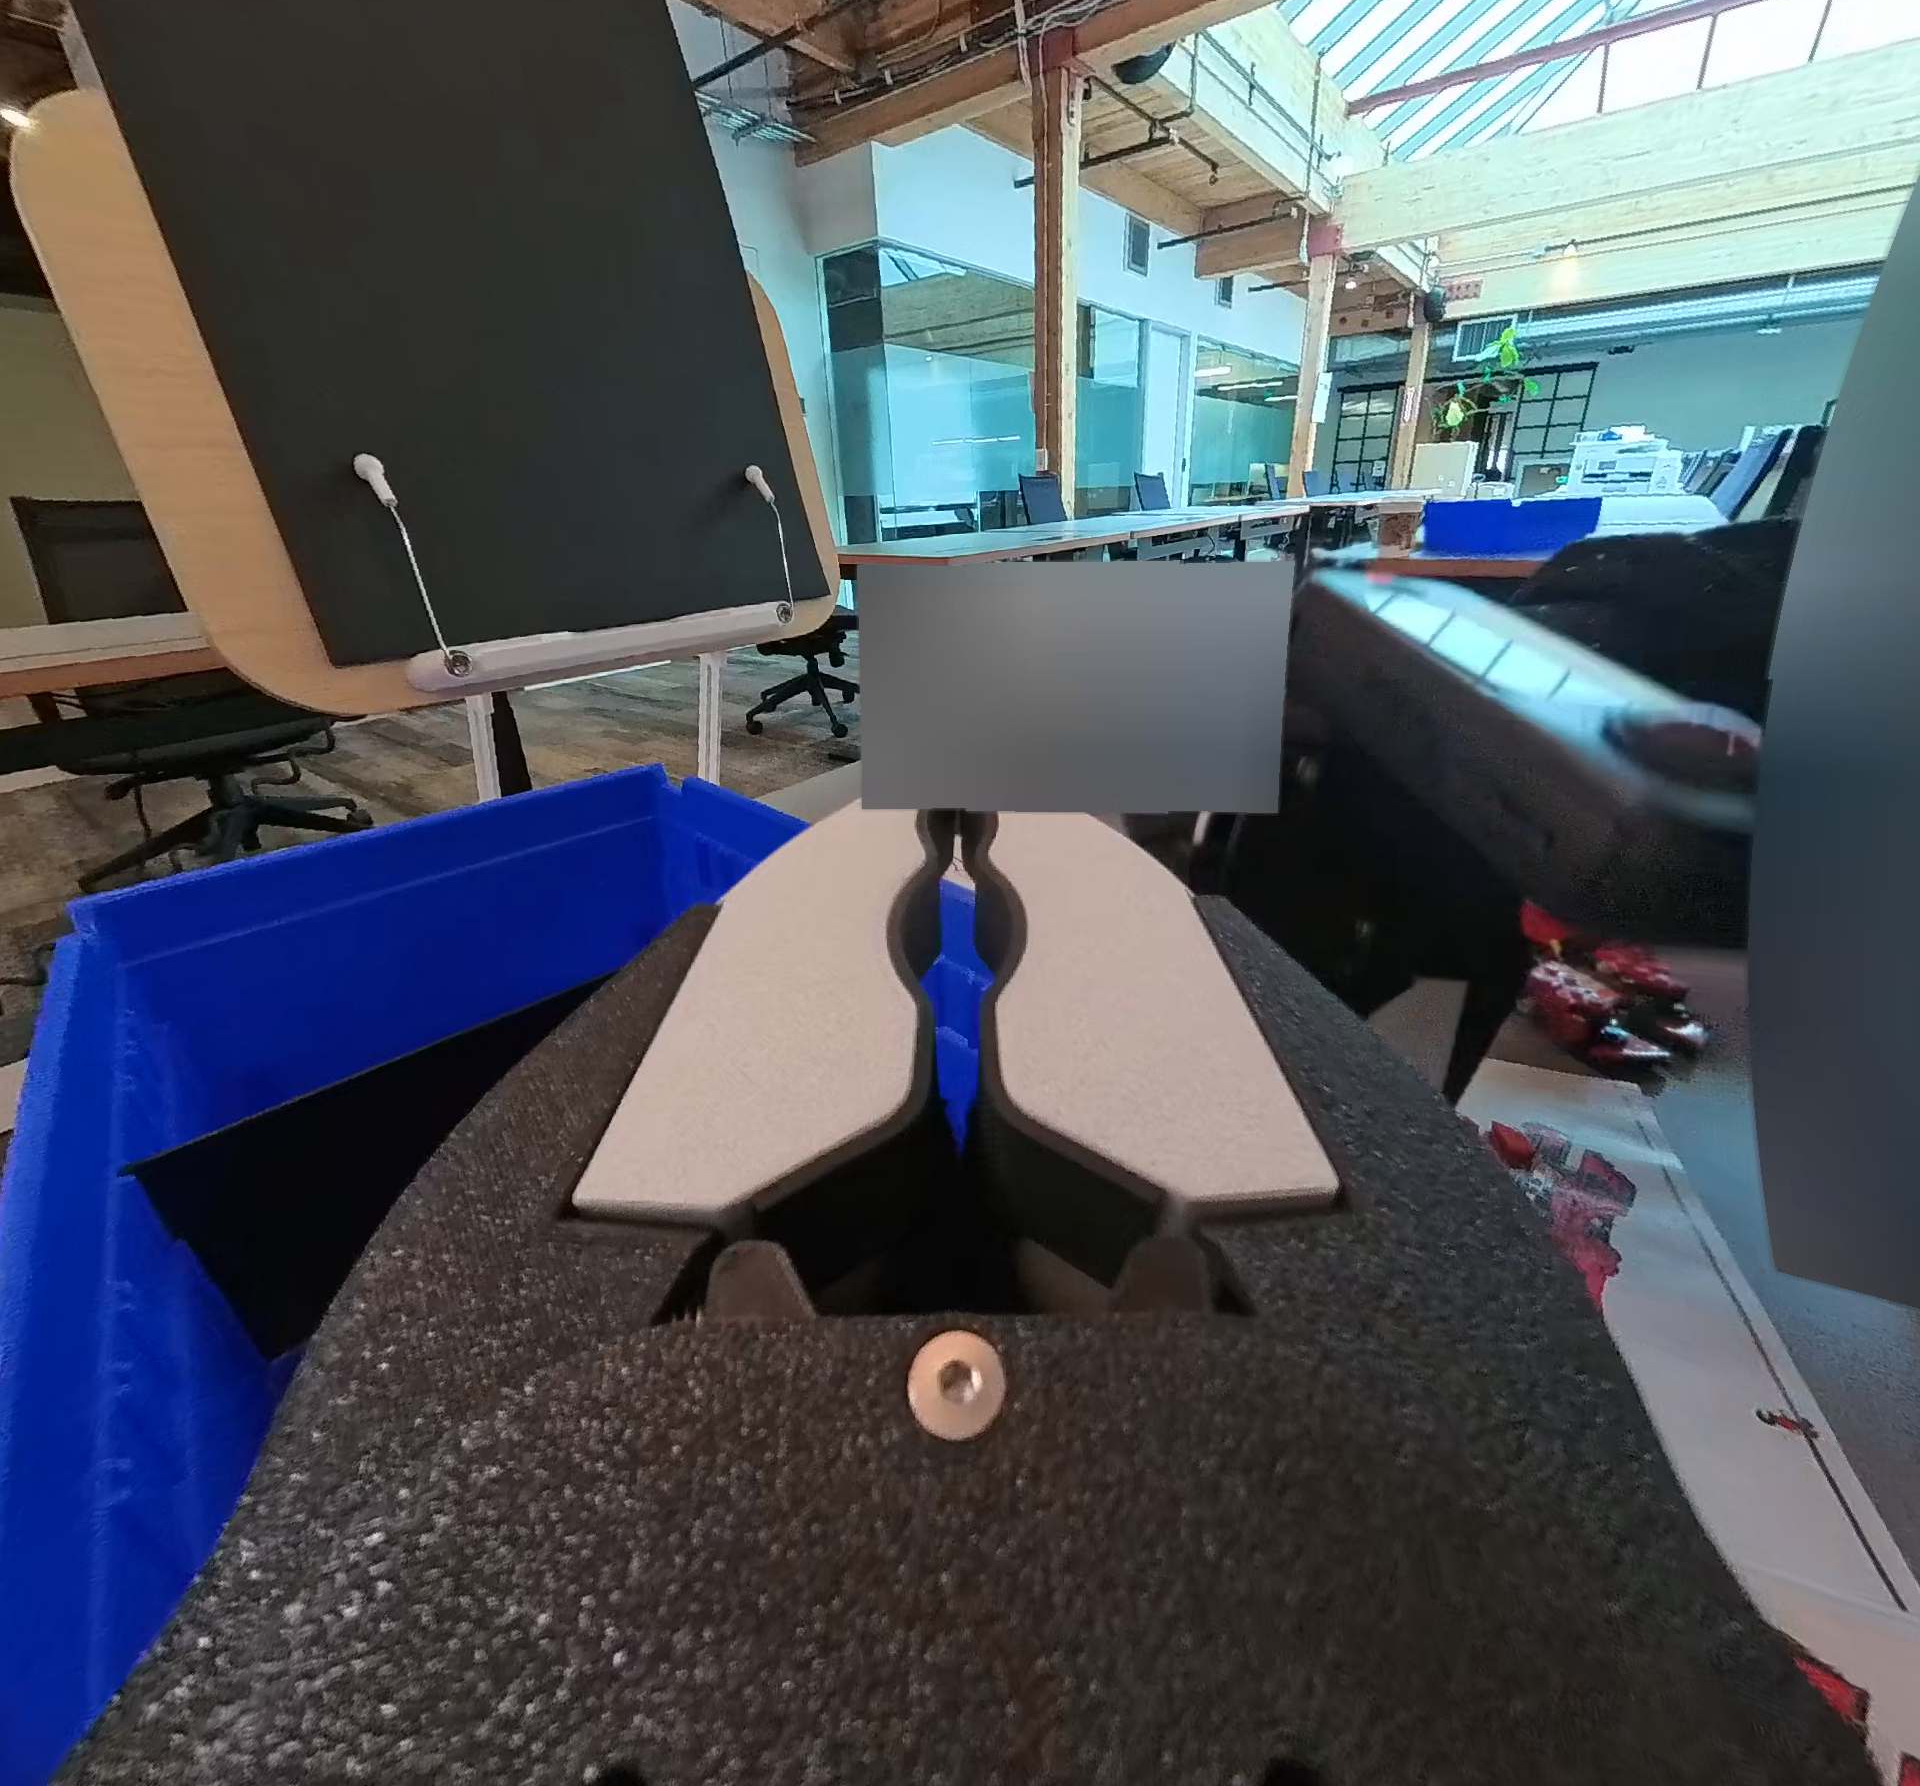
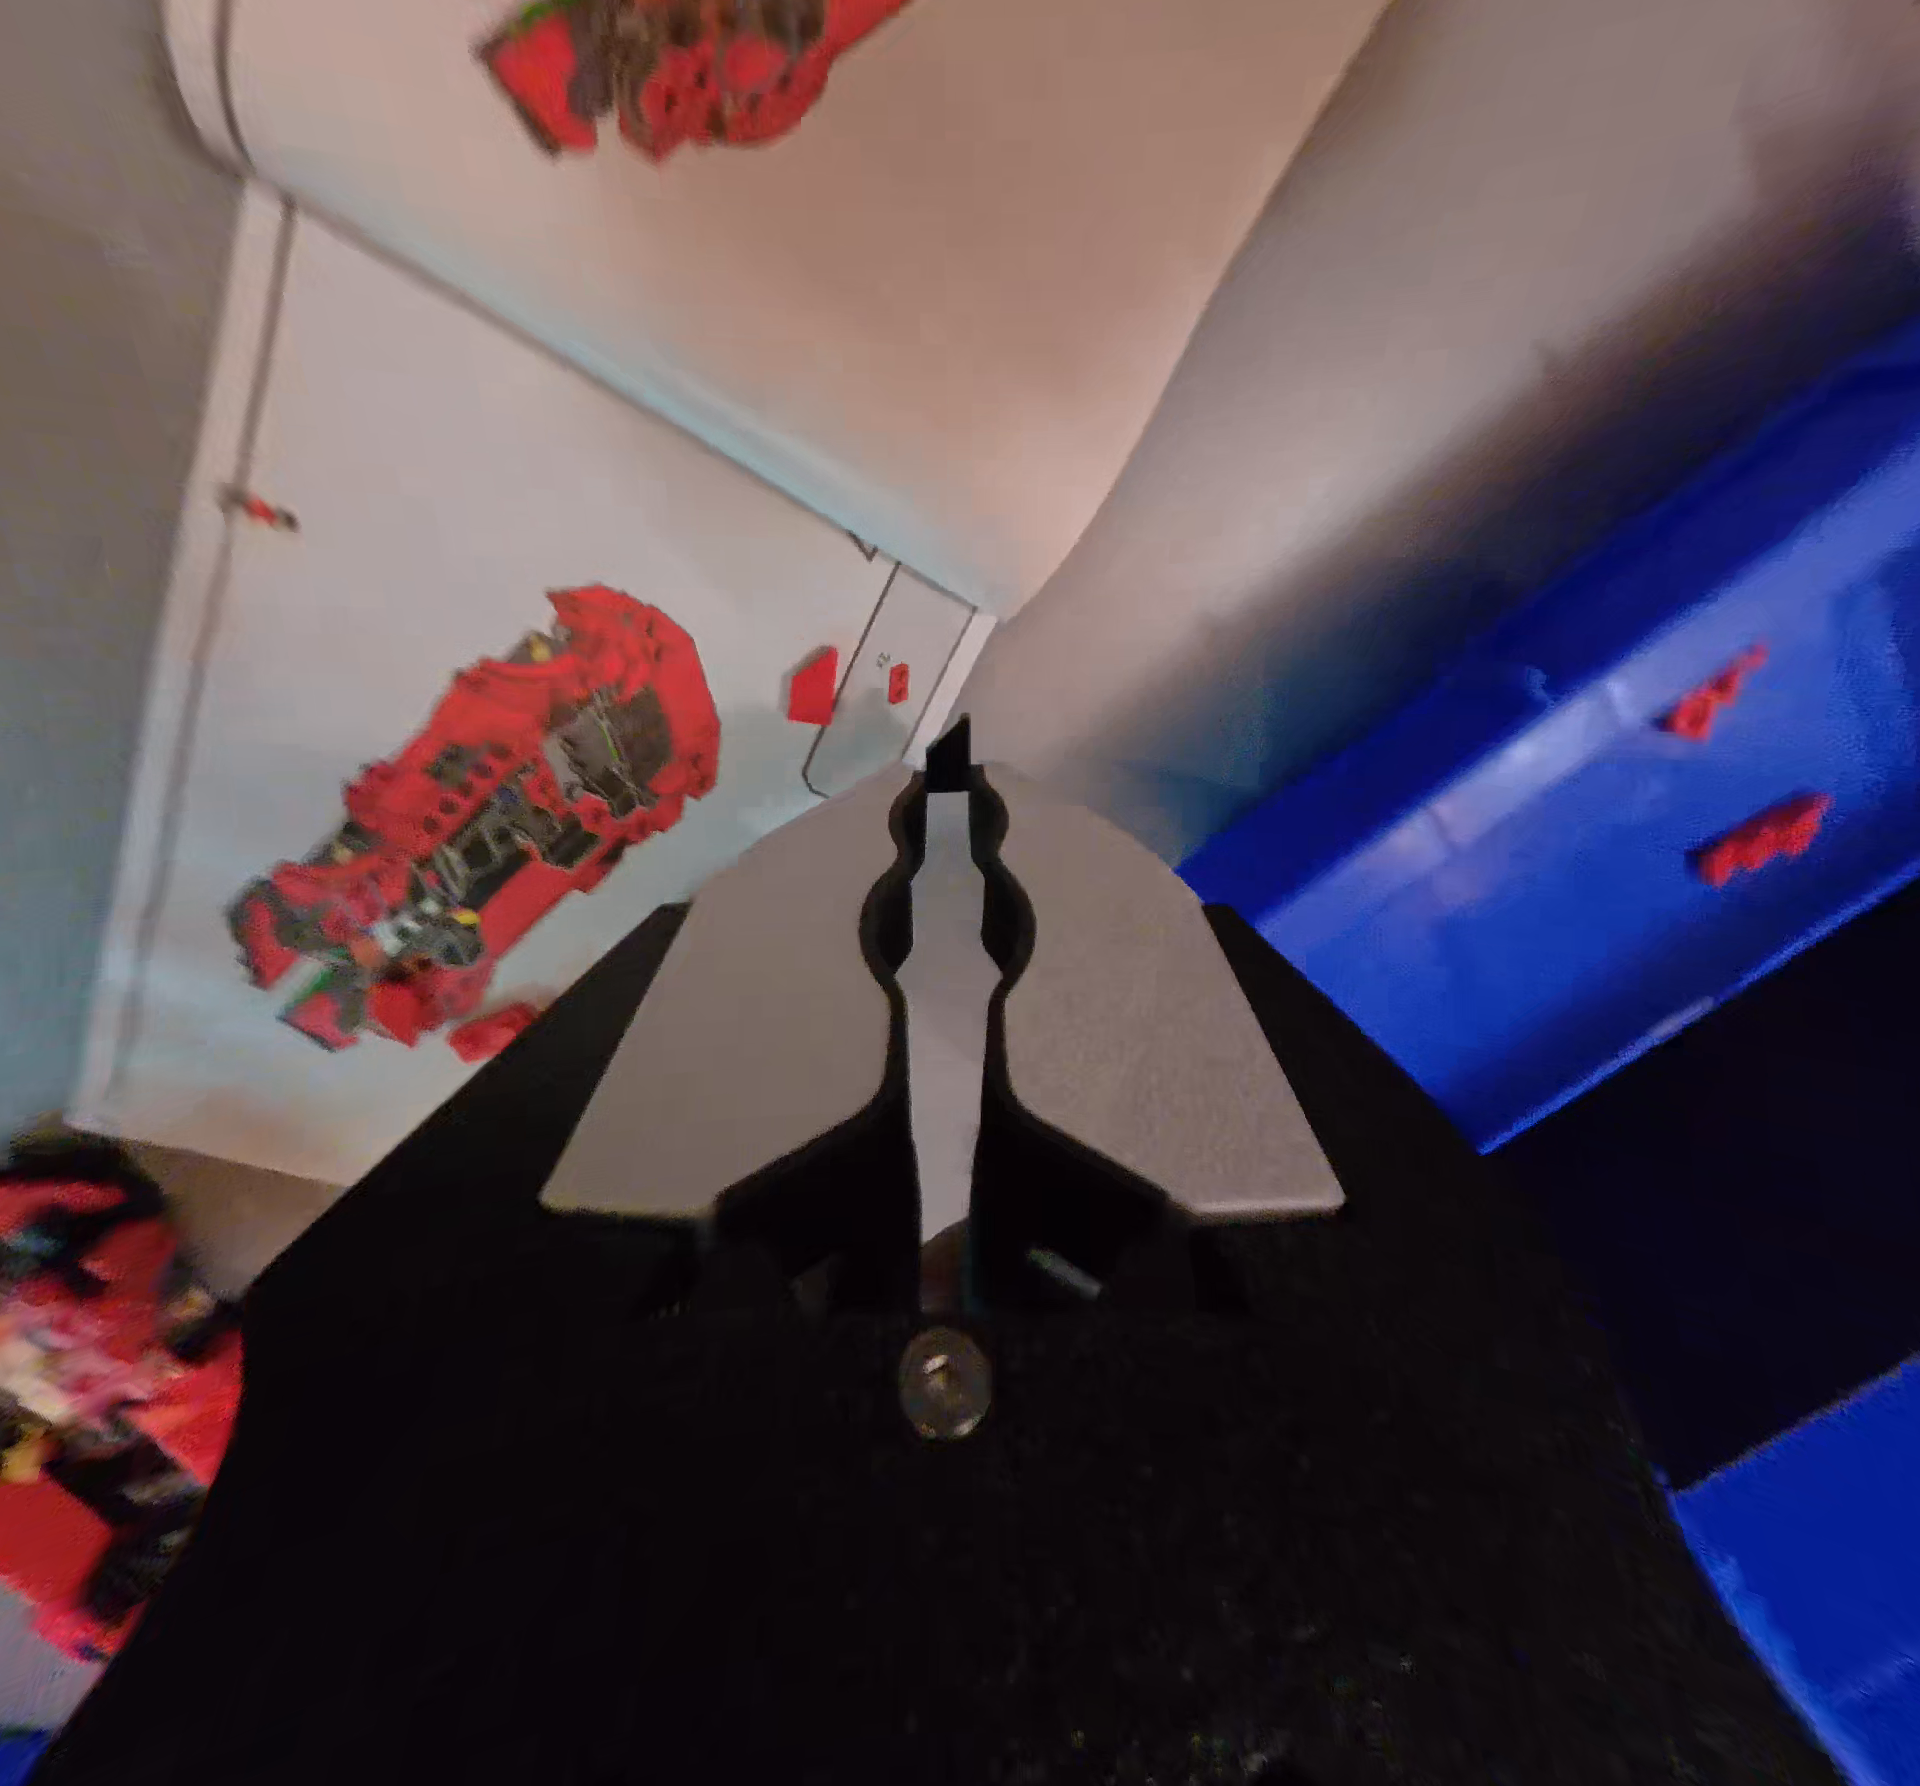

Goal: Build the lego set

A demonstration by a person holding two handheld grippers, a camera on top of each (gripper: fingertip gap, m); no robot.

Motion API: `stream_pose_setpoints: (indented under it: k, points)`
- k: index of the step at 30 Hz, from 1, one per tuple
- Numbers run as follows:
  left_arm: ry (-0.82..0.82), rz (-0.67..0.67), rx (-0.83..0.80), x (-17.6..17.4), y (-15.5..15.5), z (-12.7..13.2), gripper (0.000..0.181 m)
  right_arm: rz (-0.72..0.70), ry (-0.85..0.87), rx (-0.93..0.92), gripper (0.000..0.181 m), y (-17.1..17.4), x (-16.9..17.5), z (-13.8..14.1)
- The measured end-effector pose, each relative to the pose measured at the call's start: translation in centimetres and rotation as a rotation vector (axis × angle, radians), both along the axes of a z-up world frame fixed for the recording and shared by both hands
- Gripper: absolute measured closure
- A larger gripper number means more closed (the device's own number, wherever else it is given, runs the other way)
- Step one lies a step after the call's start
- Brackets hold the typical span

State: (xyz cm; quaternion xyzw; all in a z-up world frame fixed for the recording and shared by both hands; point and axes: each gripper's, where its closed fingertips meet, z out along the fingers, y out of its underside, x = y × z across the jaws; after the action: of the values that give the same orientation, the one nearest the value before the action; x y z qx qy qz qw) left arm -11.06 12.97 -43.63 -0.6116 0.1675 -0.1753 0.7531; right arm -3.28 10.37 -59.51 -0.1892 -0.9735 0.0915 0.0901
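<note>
My left gripper is shut with nothing showing between its fingers; a blurred patch covers the very tips. It hangs over the right edge of a blue bin. My right gripper is shut on a small black lego piece that sticks out past its fingertips. It hovers above the open instruction booklet, which shows a printed red car. The red lego model lies blurred at the lower left. It also shows in the left wrist view, under the other gripper's black body.
A blue bin at the right holds red pieces. A black board on a white stand stands behind the bin in the left wrist view. The booklet lies at that view's lower right. Desks and office chairs stand far behind. Left tips to right tips: about 20 cm.
</note>
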Motion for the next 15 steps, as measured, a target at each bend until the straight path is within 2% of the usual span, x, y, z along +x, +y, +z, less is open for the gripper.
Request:
stream_pose_setpoints:
  k: [2,4,6,8,12,15]
  points:
    - [0.012,-0.004,-0.005,0.1,0.1,-0.2,0.181,-0.123,0.027,-0.063,0.173,-0.9,0.1,1.5]
    - [0.034,-0.005,-0.006,0.3,0.1,-0.5,0.181,-0.191,0.032,-0.189,0.173,-3.7,0.4,3.1]
    - [0.034,-0.010,-0.013,0.4,0.2,-0.8,0.181,-0.162,0.064,-0.279,0.173,-6.9,0.3,4.1]
    - [0.025,-0.010,-0.024,0.3,0.3,-1.0,0.181,-0.102,0.083,-0.287,0.173,-8.9,0.1,4.1]
    - [0.034,-0.008,-0.026,0.5,0.4,-1.3,0.181,-0.036,0.064,-0.221,0.173,-9.5,-0.8,2.3]
    - [0.044,-0.010,-0.025,0.6,0.4,-1.4,0.181,-0.005,0.018,-0.266,0.173,-10.6,-1.3,1.8]
